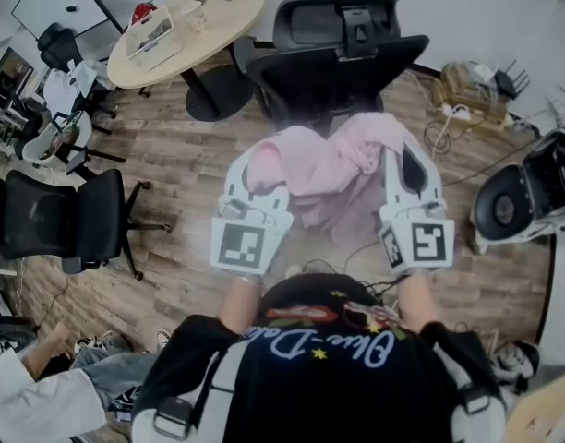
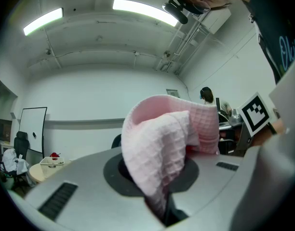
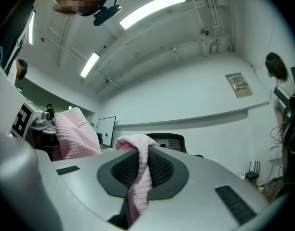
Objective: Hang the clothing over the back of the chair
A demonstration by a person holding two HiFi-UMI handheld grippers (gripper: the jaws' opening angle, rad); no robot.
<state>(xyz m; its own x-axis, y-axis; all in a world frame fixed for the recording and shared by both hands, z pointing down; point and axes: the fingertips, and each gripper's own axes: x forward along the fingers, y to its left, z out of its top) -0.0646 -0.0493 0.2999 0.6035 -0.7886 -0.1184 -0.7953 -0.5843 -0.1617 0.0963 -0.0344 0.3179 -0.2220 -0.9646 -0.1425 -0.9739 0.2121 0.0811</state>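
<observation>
I stood close by as the person faced the black office chair [image 1: 342, 44] with a gripper raised in each hand. The pink waffle-knit clothing [image 1: 330, 169] hung between the two grippers, off the wooden floor [image 1: 172, 155] and on the person's side of the chair.

The left gripper [image 1: 253, 181] had its jaws clenched on a thick fold of the garment. From that gripper's own view, the fabric bunched up out of the seam between the jaws and flopped over towards the right. The right gripper [image 1: 409, 175] was clamped on a thinner fold, which ran down between its dark ribbed pads [image 3: 162, 170].

Between the two holds the cloth sagged in a loose, crumpled heap. From above, its far edge reached the near edge of the chair's seat, but I could not tell whether it touched there.

Beyond the chair and to its left stood a round, pale table [image 1: 236, 12]. A white basket [image 1: 153, 40] sat near the table's left edge. Further left, a second black chair [image 1: 56, 220] stood by itself on the floor.
</observation>
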